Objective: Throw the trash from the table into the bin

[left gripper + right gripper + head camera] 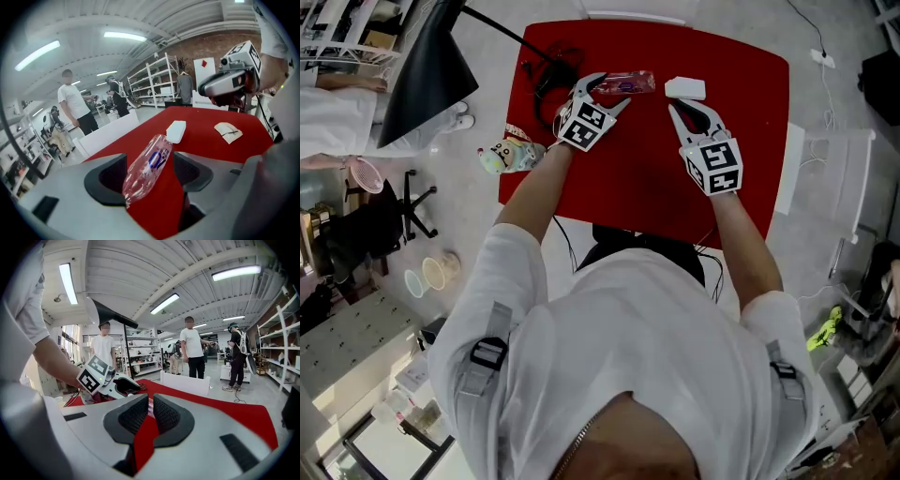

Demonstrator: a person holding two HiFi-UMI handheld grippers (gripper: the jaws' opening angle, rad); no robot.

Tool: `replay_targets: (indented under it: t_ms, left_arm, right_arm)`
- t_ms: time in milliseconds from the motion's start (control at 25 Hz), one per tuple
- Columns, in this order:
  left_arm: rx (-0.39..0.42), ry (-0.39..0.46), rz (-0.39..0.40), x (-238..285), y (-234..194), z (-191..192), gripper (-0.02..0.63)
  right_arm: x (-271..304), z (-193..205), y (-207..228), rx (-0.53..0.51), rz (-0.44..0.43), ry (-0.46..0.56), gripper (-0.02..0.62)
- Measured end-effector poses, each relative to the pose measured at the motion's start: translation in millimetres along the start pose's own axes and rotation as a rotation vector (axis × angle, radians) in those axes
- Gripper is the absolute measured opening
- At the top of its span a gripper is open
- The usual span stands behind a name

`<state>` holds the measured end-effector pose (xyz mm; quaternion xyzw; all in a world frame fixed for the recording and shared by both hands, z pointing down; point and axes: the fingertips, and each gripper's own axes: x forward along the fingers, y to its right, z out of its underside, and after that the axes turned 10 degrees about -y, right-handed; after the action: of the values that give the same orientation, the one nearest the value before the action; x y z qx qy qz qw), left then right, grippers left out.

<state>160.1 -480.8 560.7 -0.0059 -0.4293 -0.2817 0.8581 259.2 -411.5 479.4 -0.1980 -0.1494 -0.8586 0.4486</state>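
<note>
The left gripper (150,164) is standing with its jaws wide apart. The bottle (630,82) is lying between them on the red table (628,187), and the pads are not clamping it. The right gripper (151,412) is keeping its jaws almost together, with only a thin slit showing between them and nothing in it.

In the head view, the left gripper is pointing toward 1 o'clock over the table's far side, and the bottle is stretching from its jaws toward 3 o'clock. A white box (685,88) is lying just past the bottle's far end. The right gripper is sitting at 5 o'clock from that box and pointing toward 11 o'clock. Black cables (549,70) are lying at 10 o'clock from the left gripper. In the left gripper view, a crumpled paper (228,131) is lying at 3 o'clock from the box.
</note>
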Motion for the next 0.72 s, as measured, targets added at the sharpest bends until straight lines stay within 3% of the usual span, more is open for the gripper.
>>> replay_targets:
  t_ms: [160,360,720]
  left_arm:
    - [0.139,-0.080,0.016,20.7,1.3,6.0,0.334]
    - [0.242,-0.155,0.030,41.7,-0.6,8.4,0.342]
    - [0.277,-0.240,0.082,67.9,0.8,18.4,0.341]
  right_arm:
    - [1.0,1.4,8.4,0.024,-0.001,0.006,0.035]
    - [1.1,3.4,16.7,0.044,-0.002,0.010,0.035]
    - [3.6,13.1,27.0,0.062,0.000,-0.006,0.037]
